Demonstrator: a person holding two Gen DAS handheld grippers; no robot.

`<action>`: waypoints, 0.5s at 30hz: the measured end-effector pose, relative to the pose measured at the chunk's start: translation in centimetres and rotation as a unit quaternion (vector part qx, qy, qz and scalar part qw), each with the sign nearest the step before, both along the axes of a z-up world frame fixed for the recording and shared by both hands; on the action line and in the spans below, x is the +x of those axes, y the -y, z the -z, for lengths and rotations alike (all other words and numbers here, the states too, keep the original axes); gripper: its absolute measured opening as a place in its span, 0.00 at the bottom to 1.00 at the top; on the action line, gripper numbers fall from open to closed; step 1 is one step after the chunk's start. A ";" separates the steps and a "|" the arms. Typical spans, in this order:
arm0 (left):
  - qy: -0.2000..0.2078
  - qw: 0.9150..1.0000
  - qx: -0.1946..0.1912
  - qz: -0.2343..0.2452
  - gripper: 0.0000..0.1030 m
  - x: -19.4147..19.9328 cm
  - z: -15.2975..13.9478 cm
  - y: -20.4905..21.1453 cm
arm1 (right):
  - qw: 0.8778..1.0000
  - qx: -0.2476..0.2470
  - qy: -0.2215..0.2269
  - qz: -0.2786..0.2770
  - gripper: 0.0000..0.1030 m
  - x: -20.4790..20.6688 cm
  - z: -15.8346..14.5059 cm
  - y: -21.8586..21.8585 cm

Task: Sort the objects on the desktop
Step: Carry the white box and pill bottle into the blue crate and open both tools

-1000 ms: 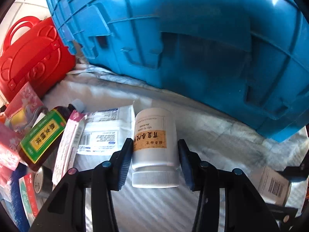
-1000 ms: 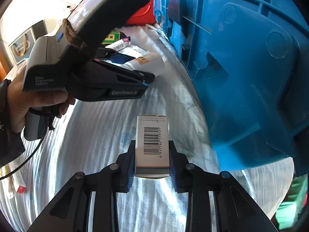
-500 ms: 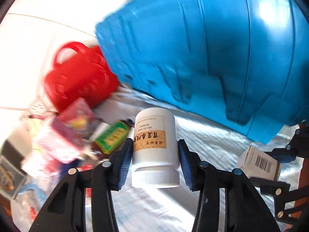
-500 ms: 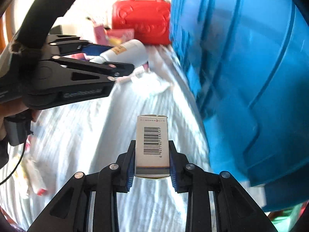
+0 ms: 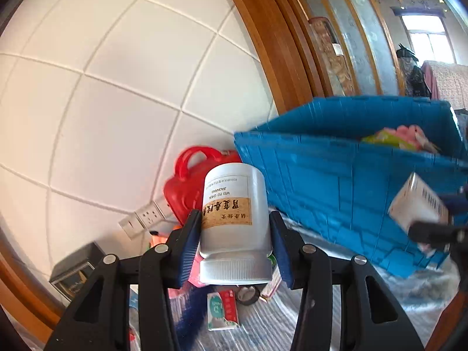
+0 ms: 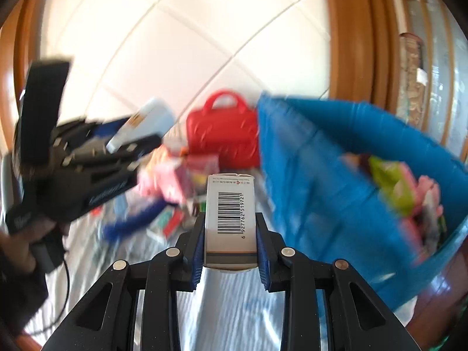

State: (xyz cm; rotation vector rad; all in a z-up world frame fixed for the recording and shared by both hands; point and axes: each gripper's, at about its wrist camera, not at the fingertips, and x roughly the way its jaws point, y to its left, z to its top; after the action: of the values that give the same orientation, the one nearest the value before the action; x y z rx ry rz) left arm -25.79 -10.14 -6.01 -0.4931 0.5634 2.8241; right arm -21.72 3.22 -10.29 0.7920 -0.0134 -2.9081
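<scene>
**Both tongs carry medicine items beside the blue crate**

Left tongs [image 5: 235, 242] are closed on a white medicine bottle [image 5: 235, 210], with the blue pads pressing on its two sides. The bottle points away from the camera with its ribbed cap [image 5: 235, 272] nearest to the lens, and its tan label shows printed characters upside down. It is held up in the air, above the clutter on the worktop [image 5: 263, 327].

Right tongs [image 6: 230, 239] are closed on a small white medicine box [image 6: 230, 219]. The barcode face of the box is turned to the camera, and the box stands up between the blue pads. In the left wrist view the same box [image 5: 416, 204] appears at the right edge, in front of the wall of the blue plastic crate [image 5: 336, 187].

The crate is open at the top; inside it some green and pink packets [image 6: 403, 187] can be seen. A red handbag-shaped case [image 5: 187, 184] stands just beside the crate, against the white tiled wall [image 5: 117, 87]. Below the bottle, on the silvery cover of the worktop, lie a small red and green box [image 5: 222, 310], a roll of black tape [image 5: 248, 295] and other small packets. In the right wrist view, which is blurred, the person's left hand [image 6: 32, 242] grips the handle of the left tool.
</scene>
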 end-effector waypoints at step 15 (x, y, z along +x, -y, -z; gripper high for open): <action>-0.051 0.998 0.026 0.029 0.45 -0.5 -8.4 -17.7 | 0.996 0.018 -0.057 0.060 0.29 -3.5 -8.5 -17.6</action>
State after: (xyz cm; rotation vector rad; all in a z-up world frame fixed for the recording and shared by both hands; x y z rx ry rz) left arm -26.32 7.56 2.40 -0.3202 0.5130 2.8117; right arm -25.21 20.81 -1.82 0.6514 0.0020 -3.0712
